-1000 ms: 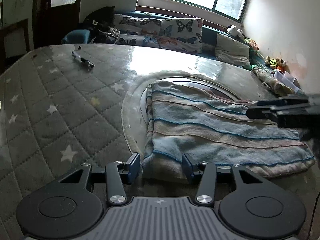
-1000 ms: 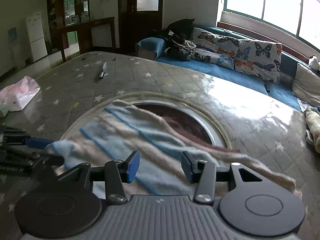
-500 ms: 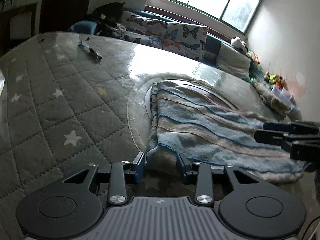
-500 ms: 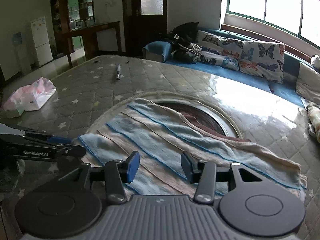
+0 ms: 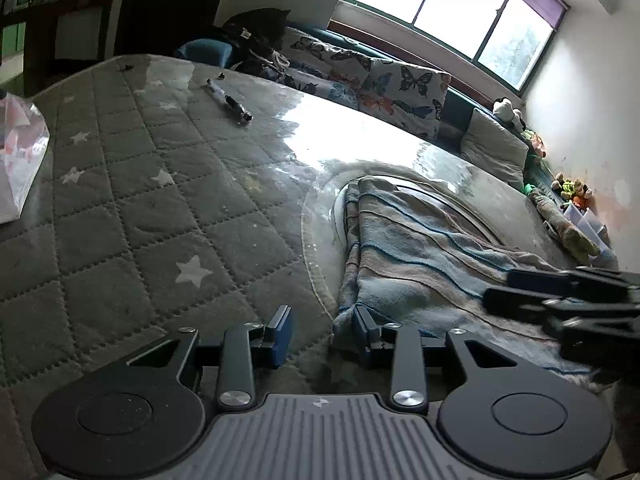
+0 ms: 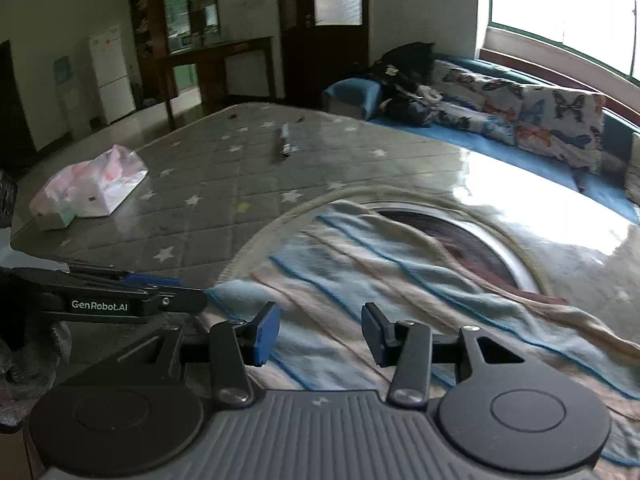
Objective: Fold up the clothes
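Striped garment (image 5: 420, 252), lying flat on quilted star-print table cover (image 5: 132, 208); left gripper (image 5: 322, 334) and right gripper (image 6: 320, 332), jaws part-open and holding nothing, poised at its near edge, presumably for the next fold.

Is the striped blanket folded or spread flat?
Folded, loosely: the striped blanket shows doubled layers along its left edge and rumpled ridges on top. How many folds, cannot tell.

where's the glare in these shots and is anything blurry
Left wrist view: window light glares off the glossy grey star-quilted table cover; the right hand-held gripper at the edge is smeared. Right wrist view: glare patch right of centre; the blue-striped fleece cloth looks soft.
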Demonstrator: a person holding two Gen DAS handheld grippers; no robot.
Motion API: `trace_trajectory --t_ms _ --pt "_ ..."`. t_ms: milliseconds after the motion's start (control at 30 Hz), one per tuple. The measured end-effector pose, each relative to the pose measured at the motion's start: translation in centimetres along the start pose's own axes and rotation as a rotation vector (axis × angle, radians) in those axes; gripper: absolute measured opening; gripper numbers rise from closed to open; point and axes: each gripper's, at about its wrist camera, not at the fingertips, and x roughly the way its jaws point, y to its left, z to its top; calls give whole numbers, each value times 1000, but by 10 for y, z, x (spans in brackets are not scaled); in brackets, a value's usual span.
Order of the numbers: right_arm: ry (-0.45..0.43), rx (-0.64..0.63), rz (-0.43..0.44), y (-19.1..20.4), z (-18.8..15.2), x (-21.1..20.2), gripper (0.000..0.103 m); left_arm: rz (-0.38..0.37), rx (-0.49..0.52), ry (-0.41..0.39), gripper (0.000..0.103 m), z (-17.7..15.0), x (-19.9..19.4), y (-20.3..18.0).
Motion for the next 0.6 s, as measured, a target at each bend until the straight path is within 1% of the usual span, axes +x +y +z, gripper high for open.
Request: trace_trajectory --t_ms 67,133,167,233,333,367,467,600 --pt "2 -22 11 9 3 10 44 9 -4 -6 35 0 -4 3" --pt "6 -42 21 17 7 21 40 15 -12 -14 35 0 -9 6" --pt "12 -59 23 21 6 26 40 18 -20 -19 35 1 -11 9" --pt "29 -98 28 30 4 37 40 14 -38 -26 35 1 -16 13" --pt "53 -156 35 43 0 53 36 -12 -47 -25 36 0 -21 14" --pt "50 -174 30 47 -1 52 36 -27 -43 -24 37 0 -22 12" --pt "39 -136 36 39 1 40 36 -63 -25 -16 39 -4 -21 4" --pt "17 -77 28 21 5 19 36 -72 -25 0 45 -8 -12 -5"
